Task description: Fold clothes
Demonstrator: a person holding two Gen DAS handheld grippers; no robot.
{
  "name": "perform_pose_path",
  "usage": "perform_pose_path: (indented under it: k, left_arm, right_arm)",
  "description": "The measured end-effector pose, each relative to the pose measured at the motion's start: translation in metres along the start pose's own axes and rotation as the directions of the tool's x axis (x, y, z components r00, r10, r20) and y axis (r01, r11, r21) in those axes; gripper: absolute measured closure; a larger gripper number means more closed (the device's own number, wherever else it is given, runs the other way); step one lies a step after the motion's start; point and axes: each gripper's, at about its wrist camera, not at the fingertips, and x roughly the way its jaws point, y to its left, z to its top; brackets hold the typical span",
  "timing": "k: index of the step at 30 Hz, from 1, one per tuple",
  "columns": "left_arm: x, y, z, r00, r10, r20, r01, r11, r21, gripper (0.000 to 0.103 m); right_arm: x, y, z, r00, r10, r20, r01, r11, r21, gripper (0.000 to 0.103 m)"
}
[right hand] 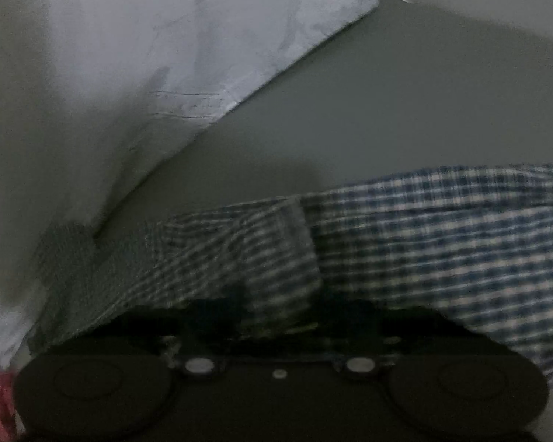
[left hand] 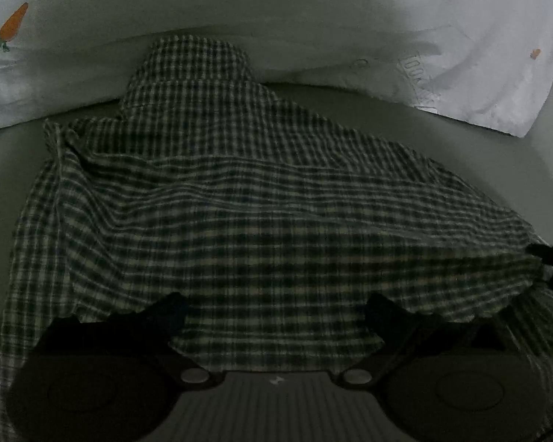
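While left tongs (left hand: pixel 276 313) gape over checked shirt (left hand: pixel 258 202), right tongs (right hand: pixel 280 316) pinching its fold.

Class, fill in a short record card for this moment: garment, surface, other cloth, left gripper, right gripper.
garment: checked shirt, spread out and wrinkled
surface: plain grey bed or table top
other cloth: white fabric with a carrot motif, behind the shirt
left gripper: jaws wide open over the shirt's near edge
right gripper: closed on a fold of the checked shirt
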Motion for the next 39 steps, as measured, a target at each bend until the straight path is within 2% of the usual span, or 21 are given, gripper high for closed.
perform_pose_path:
  k: [2, 5, 8, 9, 11, 14, 17, 21, 24, 26, 29, 32, 34, 36, 38, 39]
  left_arm:
    - [-0.001, 0.004, 0.003, 1.0, -0.017, -0.013, 0.017, 1.0, -0.024, 0.001]
    - [-0.015, 0.015, 0.013, 0.998, -0.063, -0.003, 0.062, 0.994, -0.085, 0.002]
    - [-0.037, 0.031, 0.017, 0.997, -0.042, 0.068, 0.05, 0.992, -0.113, 0.002]
    - [-0.041, 0.038, 0.016, 0.996, -0.038, 0.076, 0.047, 0.991, -0.124, 0.002]
    - [-0.045, 0.053, 0.013, 0.996, -0.028, 0.084, 0.041, 0.988, -0.151, 0.001]
    - [-0.032, 0.078, 0.0, 0.999, -0.018, 0.037, 0.026, 0.974, -0.226, 0.002]
    - [-0.029, 0.093, -0.008, 0.997, -0.047, 0.054, 0.06, 0.961, -0.269, 0.001]
    - [-0.031, 0.109, -0.01, 0.992, -0.103, 0.074, 0.122, 0.937, -0.327, 0.001]
    - [-0.041, 0.126, -0.007, 0.983, -0.14, 0.115, 0.175, 0.898, -0.404, 0.001]
    - [-0.054, 0.141, -0.006, 0.975, -0.15, 0.163, 0.209, 0.865, -0.456, 0.001]
    - [-0.071, 0.164, -0.006, 0.964, -0.147, 0.222, 0.244, 0.818, -0.52, 0.001]
    - [-0.085, 0.182, -0.007, 0.96, -0.117, 0.253, 0.242, 0.799, -0.55, 0.001]
    - [-0.091, 0.188, -0.008, 0.965, -0.082, 0.251, 0.21, 0.812, -0.545, 0.001]
    - [-0.094, 0.191, -0.008, 0.971, -0.046, 0.234, 0.167, 0.833, -0.527, 0.001]
    - [-0.093, 0.191, -0.009, 0.976, -0.033, 0.213, 0.139, 0.853, -0.503, 0.001]
    - [-0.092, 0.189, -0.009, 0.978, -0.031, 0.204, 0.13, 0.862, -0.49, 0.001]
  right_arm:
    - [-0.007, 0.011, 0.001, 0.998, -0.017, 0.053, 0.017, 1.0, 0.004, 0.093]
    - [-0.033, 0.044, 0.005, 0.984, -0.056, 0.172, 0.082, 0.985, -0.149, 0.094]
    - [-0.058, 0.078, 0.011, 0.944, -0.086, 0.32, 0.188, 0.935, -0.302, 0.094]
    - [-0.061, 0.083, 0.013, 0.935, -0.092, 0.343, 0.208, 0.924, -0.322, 0.094]
    - [-0.059, 0.087, 0.018, 0.937, -0.103, 0.334, 0.223, 0.912, -0.344, 0.094]
    - [-0.041, 0.091, 0.014, 0.942, -0.172, 0.288, 0.277, 0.883, -0.379, 0.094]
    - [-0.041, 0.103, 0.0, 0.929, -0.211, 0.303, 0.328, 0.848, -0.416, 0.094]
    - [-0.047, 0.149, -0.031, 0.918, -0.128, 0.375, 0.333, 0.763, -0.554, 0.094]
    - [-0.049, 0.191, -0.063, 0.931, -0.01, 0.365, 0.263, 0.712, -0.651, 0.094]
    - [-0.049, 0.221, -0.092, 0.939, 0.074, 0.335, 0.208, 0.653, -0.728, 0.094]
    - [-0.043, 0.261, -0.143, 0.947, 0.192, 0.257, 0.119, 0.534, -0.837, 0.093]
    - [-0.031, 0.287, -0.191, 0.953, 0.259, 0.153, 0.042, 0.389, -0.92, 0.093]
    - [-0.02, 0.298, -0.219, 0.96, 0.264, 0.089, 0.009, 0.289, -0.957, 0.091]
    - [-0.009, 0.304, -0.243, 0.969, 0.246, 0.026, -0.023, 0.198, -0.98, 0.081]
    - [-0.005, 0.306, -0.256, 0.977, 0.214, -0.008, -0.042, 0.153, -0.987, 0.064]
    - [-0.006, 0.306, -0.256, 0.976, 0.216, -0.022, -0.055, 0.148, -0.987, 0.06]
